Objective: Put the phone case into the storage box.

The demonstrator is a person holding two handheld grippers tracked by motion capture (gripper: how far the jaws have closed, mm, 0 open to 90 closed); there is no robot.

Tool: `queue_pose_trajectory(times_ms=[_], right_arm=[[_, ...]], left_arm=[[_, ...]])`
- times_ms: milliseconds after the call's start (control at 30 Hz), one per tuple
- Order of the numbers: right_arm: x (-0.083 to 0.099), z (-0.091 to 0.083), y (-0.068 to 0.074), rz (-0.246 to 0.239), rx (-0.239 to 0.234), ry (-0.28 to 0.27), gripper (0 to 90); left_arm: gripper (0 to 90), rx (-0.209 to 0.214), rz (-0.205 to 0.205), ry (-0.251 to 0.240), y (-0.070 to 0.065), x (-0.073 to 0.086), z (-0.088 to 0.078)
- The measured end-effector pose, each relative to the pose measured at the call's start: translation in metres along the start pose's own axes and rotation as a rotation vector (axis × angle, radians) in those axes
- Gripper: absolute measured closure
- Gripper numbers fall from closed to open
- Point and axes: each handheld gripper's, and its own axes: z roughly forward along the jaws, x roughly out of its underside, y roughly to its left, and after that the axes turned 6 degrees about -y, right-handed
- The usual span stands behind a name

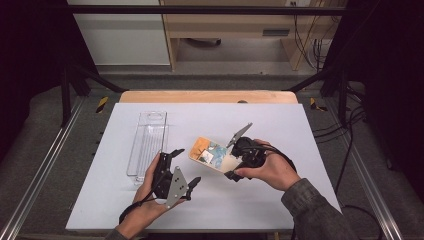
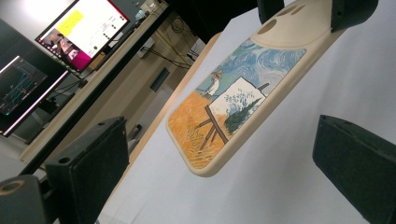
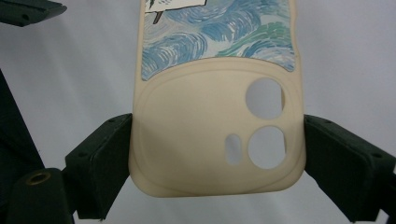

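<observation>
A: Entry. Right claw [image 1: 231,167] clamped across the camera-hole end of the phone case [image 1: 212,154], one pad on each long edge; the right claw's own view shows both pads tight on the cream rim [image 3: 140,154]. Case sits centre frame in the high view, held above the white counter [image 1: 260,200], painted back facing up.

B: Left claw?

A: Left claw [image 1: 186,167] lower left of centre, jaws standing wide, nothing between them. In its own view the free painted end of the case [image 2: 201,154] hangs ahead, between the two pads but apart from both.

B: Handling notes on the case?

A: Judged light: it is carried by one end with no visible sag. Looks like soft rubbery plastic, so likely to flex or twist if squeezed hard across the open shell. Surface appears matt, so probably decent friction on the pads. Not fragile, I'd say.

B: Best place to take it?

A: By the thick rim on the long edges, near the orange end, opposite the present grip. Avoid the thin wall around the lens holes [image 3: 265,98].

B: Anything else on the counter?

A: Clear plastic tray [image 1: 149,142], left of centre, beside the left hand.
</observation>
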Motion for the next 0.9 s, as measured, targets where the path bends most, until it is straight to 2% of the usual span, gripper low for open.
queue_pose_trajectory(times_ms=[200,233,733,767,900], right_arm=[[0.0,-0.001,-0.001,0.001,0.0,-0.003,12.8],[0.0,-0.002,-0.001,0.004,0.001,-0.001,12.8],[-0.012,-0.008,0.007,-0.015,-0.002,0.002,12.8],[-0.014,-0.009,0.008,-0.029,-0.005,0.0,12.8],[-0.018,-0.009,0.011,-0.027,-0.013,0.003,12.8]], left_arm=[[4.0,0.002,0.018,0.002,-0.001,-0.002,0.003],[4.2,-0.007,0.043,0.001,-0.001,-0.003,0.004],[7.7,-0.019,0.066,0.011,-0.004,-0.008,0.009],[7.7,-0.024,0.077,0.016,-0.005,-0.009,0.01],[8.1,-0.032,0.097,0.024,-0.006,-0.009,0.012]])
